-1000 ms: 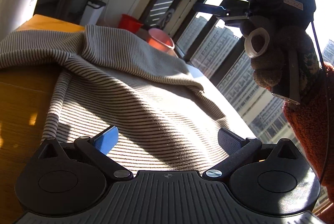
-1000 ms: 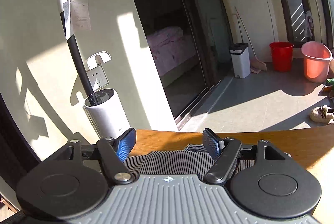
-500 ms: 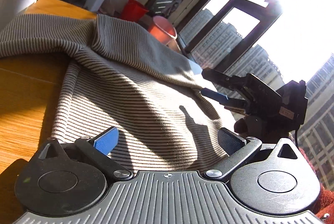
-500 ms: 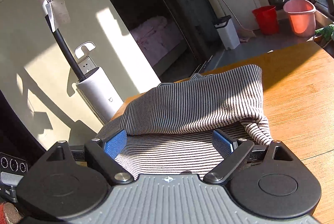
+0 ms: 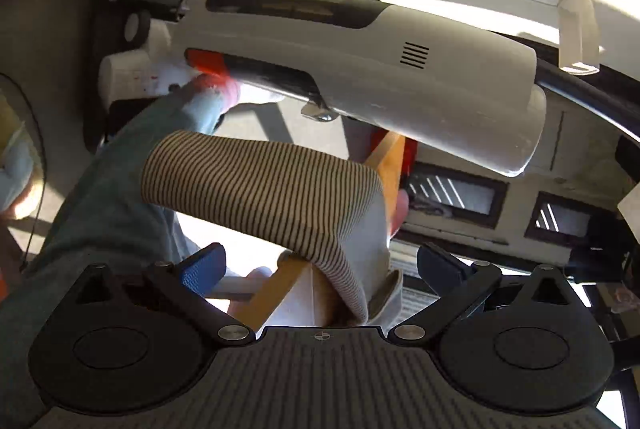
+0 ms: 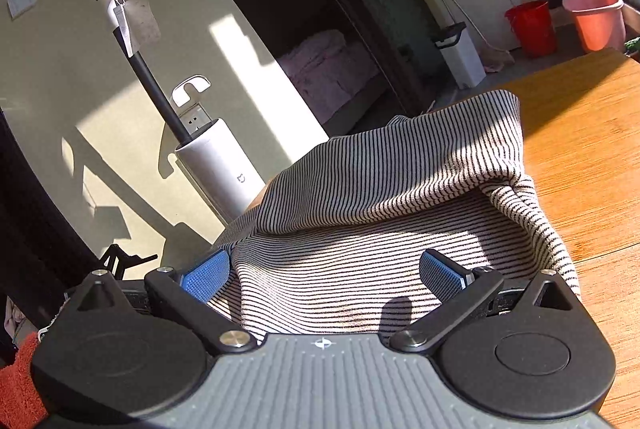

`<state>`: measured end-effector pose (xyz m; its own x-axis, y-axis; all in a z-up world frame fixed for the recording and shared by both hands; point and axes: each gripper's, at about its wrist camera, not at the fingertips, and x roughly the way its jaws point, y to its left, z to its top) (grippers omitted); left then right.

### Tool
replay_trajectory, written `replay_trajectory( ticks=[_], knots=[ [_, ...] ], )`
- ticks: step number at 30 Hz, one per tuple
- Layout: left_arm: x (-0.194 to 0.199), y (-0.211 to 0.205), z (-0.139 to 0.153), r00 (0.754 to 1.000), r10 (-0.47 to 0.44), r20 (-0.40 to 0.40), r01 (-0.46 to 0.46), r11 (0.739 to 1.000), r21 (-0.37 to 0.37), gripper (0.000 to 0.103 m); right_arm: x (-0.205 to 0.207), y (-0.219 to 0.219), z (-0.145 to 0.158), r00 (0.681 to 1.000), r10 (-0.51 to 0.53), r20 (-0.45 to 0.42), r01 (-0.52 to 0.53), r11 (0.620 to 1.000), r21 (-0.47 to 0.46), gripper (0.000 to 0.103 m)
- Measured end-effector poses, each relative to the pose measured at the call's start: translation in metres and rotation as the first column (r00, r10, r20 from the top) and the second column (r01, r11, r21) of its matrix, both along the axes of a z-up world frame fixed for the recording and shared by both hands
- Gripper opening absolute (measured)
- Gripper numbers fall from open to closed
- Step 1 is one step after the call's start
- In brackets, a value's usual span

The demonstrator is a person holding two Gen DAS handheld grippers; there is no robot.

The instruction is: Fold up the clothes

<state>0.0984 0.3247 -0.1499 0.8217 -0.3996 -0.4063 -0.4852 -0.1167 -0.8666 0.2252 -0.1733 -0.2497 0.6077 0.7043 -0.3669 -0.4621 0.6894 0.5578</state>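
Progress, judged from the cloth's lie: one fold is in place. On the table [image 6: 592,133], the far layer of the striped garment [image 6: 380,189] is doubled over the near layer; further folds and squaring remain.

Right claw [image 6: 324,275]: jaws opening, spread wide, pads clear of the cloth. The garment lies directly ahead of and beneath this claw, with its near layer running between the fingers and its rolled edge just right of the right finger.

Left claw [image 5: 320,265]: released, jaws wide, nothing gripped. A striped portion hangs over the table edge just ahead of it, between the fingers but touching neither pad.
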Motion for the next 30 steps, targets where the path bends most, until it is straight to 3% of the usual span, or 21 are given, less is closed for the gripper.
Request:
replay_trajectory(
  ticks=[3, 5, 9, 11, 12, 14, 16, 19, 23, 27, 30],
  knots=[
    [0.011, 0.0, -0.029, 0.997, -0.005, -0.076, -0.002, 0.996, -0.09, 0.103, 0.003, -0.002, -0.002, 1.0, -0.004, -0.018, 0.004, 1.0, 0.005, 0.102],
    [0.022, -0.002, -0.042, 0.997, -0.008, -0.082, -0.003, 0.992, -0.127, 0.103, 0.003, -0.002, -0.003, 1.0, -0.005, -0.021, 0.005, 1.0, 0.005, 0.102],
    [0.033, 0.0, -0.047, 0.996, 0.058, -0.063, -0.064, 0.993, -0.096, 0.102, 0.004, -0.002, -0.004, 1.0, -0.005, -0.026, 0.005, 1.0, 0.006, 0.103],
    [0.037, 0.005, -0.036, 0.997, 0.077, -0.022, -0.077, 0.997, 0.005, 0.081, 0.004, -0.003, -0.004, 1.0, -0.007, -0.028, 0.007, 1.0, 0.01, 0.103],
    [0.038, 0.007, -0.03, 0.997, 0.078, -0.01, -0.077, 0.996, 0.052, 0.057, 0.003, -0.003, -0.004, 1.0, -0.007, -0.027, 0.008, 1.0, 0.012, 0.103],
    [0.038, 0.008, -0.012, 0.997, 0.078, 0.018, -0.08, 0.985, 0.153, 0.026, 0.003, -0.003, -0.004, 1.0, -0.007, -0.023, 0.008, 1.0, 0.017, 0.103],
    [0.037, 0.009, 0.007, 0.996, 0.073, 0.05, -0.083, 0.964, 0.253, 0.017, 0.002, -0.004, -0.004, 1.0, -0.007, -0.017, 0.008, 1.0, 0.025, 0.103],
    [0.032, 0.004, 0.051, 0.992, 0.036, 0.122, -0.083, 0.91, 0.406, 0.011, 0.0, -0.007, -0.004, 1.0, -0.009, -0.005, 0.01, 0.999, 0.039, 0.103],
    [0.03, -0.014, 0.118, 0.979, -0.045, 0.198, -0.081, 0.807, 0.585, 0.01, -0.001, -0.012, -0.005, 1.0, -0.025, -0.004, 0.025, 0.998, 0.059, 0.103],
    [0.041, -0.047, 0.176, 0.959, -0.151, 0.242, -0.066, 0.707, 0.704, 0.009, -0.002, -0.017, -0.005, 0.999, -0.041, 0.0, 0.041, 0.996, 0.085, 0.103],
    [0.056, -0.082, 0.212, 0.928, -0.257, 0.27, -0.053, 0.627, 0.777, 0.009, -0.002, -0.018, -0.005, 0.999, -0.045, -0.001, 0.045, 0.995, 0.093, 0.103]
  ],
)
